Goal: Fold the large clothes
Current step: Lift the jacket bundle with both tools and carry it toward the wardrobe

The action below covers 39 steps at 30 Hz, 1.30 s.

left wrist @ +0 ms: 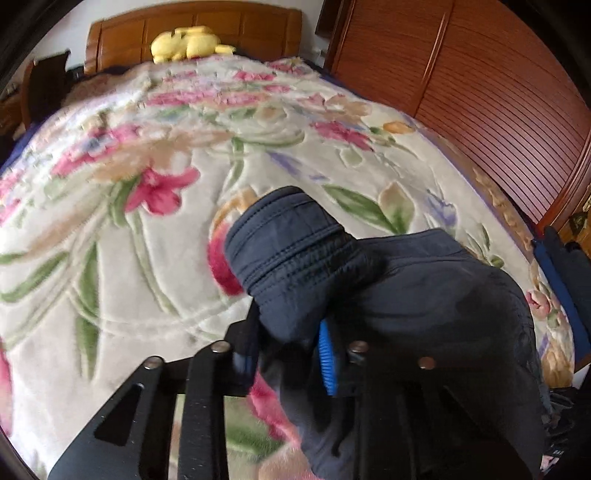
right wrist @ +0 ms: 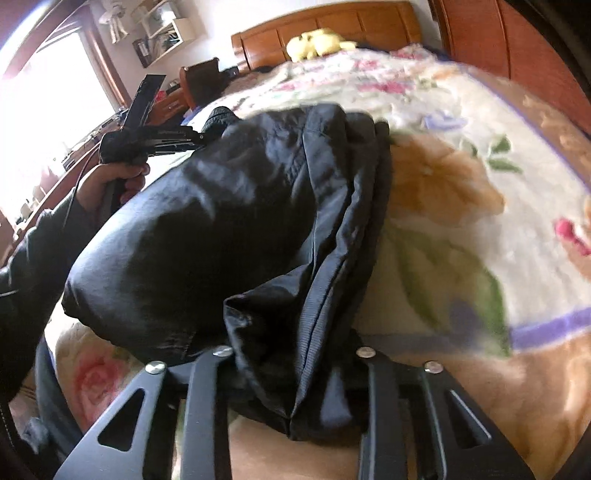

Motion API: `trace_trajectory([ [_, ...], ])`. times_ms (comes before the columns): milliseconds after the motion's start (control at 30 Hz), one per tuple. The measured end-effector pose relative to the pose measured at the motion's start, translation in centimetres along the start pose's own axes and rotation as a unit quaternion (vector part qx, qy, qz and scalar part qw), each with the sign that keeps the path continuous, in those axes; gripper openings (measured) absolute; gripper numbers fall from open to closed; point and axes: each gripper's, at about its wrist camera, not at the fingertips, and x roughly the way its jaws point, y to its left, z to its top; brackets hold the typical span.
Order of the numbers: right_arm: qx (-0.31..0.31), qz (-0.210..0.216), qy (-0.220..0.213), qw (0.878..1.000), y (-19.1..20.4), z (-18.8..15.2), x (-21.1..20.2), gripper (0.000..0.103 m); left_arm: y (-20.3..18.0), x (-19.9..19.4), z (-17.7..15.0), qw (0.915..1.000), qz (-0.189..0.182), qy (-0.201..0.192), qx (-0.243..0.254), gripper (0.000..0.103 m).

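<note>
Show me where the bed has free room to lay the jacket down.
Free: floral blanket left of the dark jacket, running up toward the yellow plush at the headboard. Also blanket between jacket and wardrobe. Crowded: near edge, where left gripper and right gripper clamp bunched jacket.

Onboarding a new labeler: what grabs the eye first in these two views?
The dark padded jacket, bunched in the foreground between both grippers on the floral blanket covering the bed. Next, the yellow plush toy against the wooden headboard, and the left gripper gripped by a hand at the jacket's far end.
</note>
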Motion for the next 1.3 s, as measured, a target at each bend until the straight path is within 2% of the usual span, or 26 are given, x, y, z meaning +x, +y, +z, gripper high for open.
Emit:
trace_trajectory([
  [167, 0.028, 0.033, -0.073, 0.996, -0.4, 0.6, -3.3, 0.017, -1.8, -4.4, 0.4, 0.9987, 0.019, -0.04, 0.023, 0.017],
  [367, 0.019, 0.026, -0.125, 0.992, 0.3, 0.7, -5.7, 0.014, -4.9, -9.6, 0.8, 0.9948, 0.023, -0.08, 0.058, 0.014],
  [533, -0.016, 0.001, -0.174, 0.985, 1.1, 1.0, -9.1, 0.013, -7.4, -11.8, 1.3, 0.9913, 0.022, -0.105, 0.076, 0.013],
  [700, -0.05, -0.039, -0.191, 0.98, 0.4, 1.0, -12.4, 0.012, -10.0, -13.2, 2.0, 0.9883, 0.011, -0.13, 0.08, 0.013],
  [767, -0.059, -0.054, -0.199, 0.977, 0.0, 1.2, -14.1, 0.012, -12.1, -14.0, 2.6, 0.9857, 0.005, -0.142, 0.09, 0.013],
  [900, -0.071, -0.096, -0.226, 0.967, -1.8, 2.0, -19.7, 0.012, -16.9, -15.3, 4.3, 0.9802, -0.019, -0.16, 0.115, 0.012],
  [1067, -0.079, -0.171, -0.256, 0.948, -5.3, 2.3, -27.5, 0.012, -26.2, -16.6, 7.4, 0.9681, -0.058, -0.19, 0.153, 0.012],
  [1300, -0.066, -0.299, -0.277, 0.911, -11.3, 1.1, -38.6, 0.011, -41.3, -17.0, 10.6, 0.9482, -0.131, -0.208, 0.2, 0.012],
])
